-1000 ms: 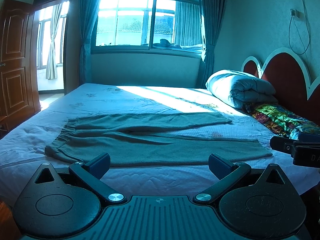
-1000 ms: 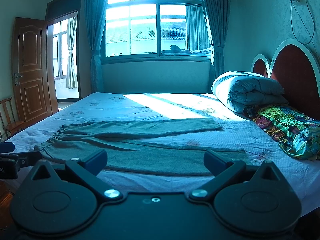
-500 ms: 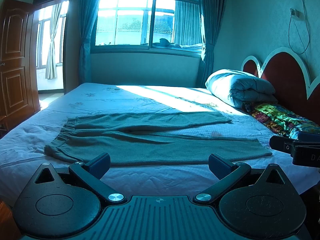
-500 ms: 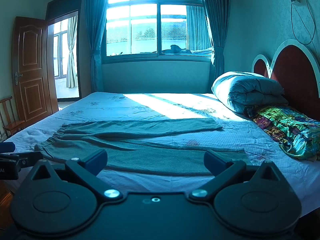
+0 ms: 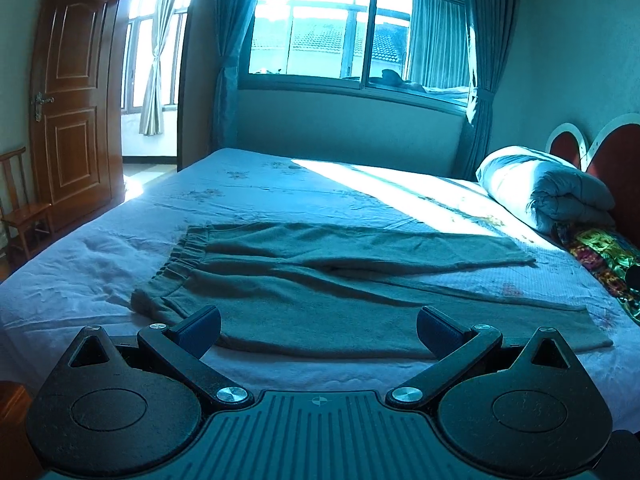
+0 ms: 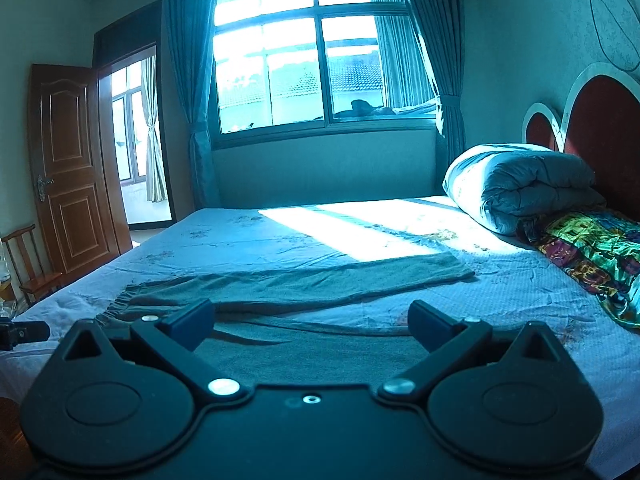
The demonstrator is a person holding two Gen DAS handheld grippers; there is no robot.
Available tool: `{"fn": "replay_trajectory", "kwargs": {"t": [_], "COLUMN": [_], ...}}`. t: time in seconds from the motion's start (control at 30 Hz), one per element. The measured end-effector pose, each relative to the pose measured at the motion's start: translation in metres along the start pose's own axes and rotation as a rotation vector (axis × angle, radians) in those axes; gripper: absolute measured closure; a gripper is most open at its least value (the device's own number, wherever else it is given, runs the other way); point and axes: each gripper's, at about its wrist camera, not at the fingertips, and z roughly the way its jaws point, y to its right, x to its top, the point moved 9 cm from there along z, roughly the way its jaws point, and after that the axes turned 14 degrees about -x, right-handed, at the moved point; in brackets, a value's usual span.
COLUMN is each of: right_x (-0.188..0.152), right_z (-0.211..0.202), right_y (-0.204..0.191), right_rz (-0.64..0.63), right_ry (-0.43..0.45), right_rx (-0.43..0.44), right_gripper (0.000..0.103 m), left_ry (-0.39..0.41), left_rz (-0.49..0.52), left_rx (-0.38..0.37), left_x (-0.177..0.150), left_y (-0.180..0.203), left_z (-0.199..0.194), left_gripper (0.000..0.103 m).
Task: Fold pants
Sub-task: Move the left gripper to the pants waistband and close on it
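Pants (image 5: 352, 280) lie spread flat on the bed (image 5: 280, 188), waistband toward the door side, legs extending toward the headboard end. Left tool (image 5: 318, 330) has its fingers wide apart, holding nothing, above the near edge of the pants. Right tool (image 6: 312, 320) likewise spread and empty.
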Motion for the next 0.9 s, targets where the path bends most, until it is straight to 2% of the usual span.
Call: {"fn": "replay_trajectory", "kwargs": {"t": [0.1,0.17,0.23,0.5,0.6,0.73,0.77,0.8,0.83,0.9], "right_x": [0.002,0.006,0.008,0.018,0.022,0.025,0.025,0.025,0.025,0.026], "right_z": [0.031,0.048,0.068,0.159,0.200,0.264,0.279,0.294,0.309,0.333], "right_y": [-0.009,-0.015,-0.024,-0.066,-0.082,-0.105,-0.111,-0.116,-0.122,-0.132], "right_rz": [-0.015,-0.028,-0.040,-0.167,-0.206,-0.224,-0.223,-0.222,-0.221,-0.219], "right_ry": [-0.067,-0.081,-0.108,-0.147,-0.151,-0.177,-0.190,-0.202,-0.215,-0.229], "right_rx": [0.019,0.017,0.048,0.065,0.064,0.067,0.069,0.072,0.071,0.065], "right_gripper": [0.006,0.006,0.006,0.006,0.010,0.021,0.023,0.024,0.025,0.025], "left_ry": [-0.022,-0.036,-0.034,-0.087,-0.125,-0.153,-0.159,-0.168,-0.180,-0.198], "left_rz": [-0.006,0.040,0.056,-0.012,0.007,0.014,0.004,-0.016,-0.041,-0.102], "left_rx": [0.008,0.042,0.045,0.056,0.089,0.130,0.133,0.126,0.116,0.100], "left_x": [0.012,0.022,0.029,0.046,0.054,0.070,0.073,0.077,0.080,0.081], "left_y": [-0.022,-0.034,-0.048,-0.144,-0.182,-0.232,-0.242,-0.254,-0.267,-0.292], "left_z": [0.021,0.038,0.054,0.138,0.179,0.236,0.248,0.265,0.282,0.311], "left_gripper": [0.000,0.000,0.000,0.000,0.000,0.000,0.004,0.019,0.025,0.028]}}
